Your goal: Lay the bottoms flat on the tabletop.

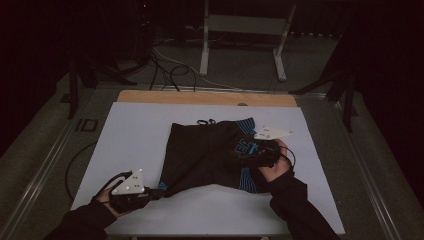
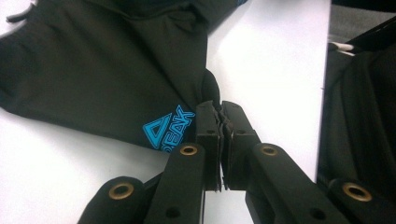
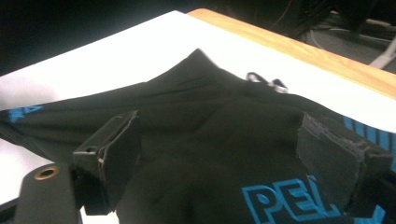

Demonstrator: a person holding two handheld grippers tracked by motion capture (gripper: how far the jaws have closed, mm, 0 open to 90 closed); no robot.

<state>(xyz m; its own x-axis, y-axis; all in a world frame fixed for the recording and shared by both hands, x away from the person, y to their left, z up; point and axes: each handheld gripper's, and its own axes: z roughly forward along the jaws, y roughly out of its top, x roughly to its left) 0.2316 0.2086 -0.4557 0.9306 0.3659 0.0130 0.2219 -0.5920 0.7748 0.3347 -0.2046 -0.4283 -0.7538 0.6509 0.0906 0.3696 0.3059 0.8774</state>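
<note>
Black shorts with blue print lie spread on the white table top. My left gripper sits at the shorts' near left leg corner. In the left gripper view it is shut, with the hem of the shorts pinched between its pads beside a blue triangle logo. My right gripper rests over the right half of the shorts. In the right gripper view it is open wide, the black fabric lying loose between its fingers, above blue lettering.
A black drawstring pokes out at the waistband on the far side. The wooden table edge runs along the back. Beyond it stand a metal frame and cables on the floor. White surface lies bare left of the shorts.
</note>
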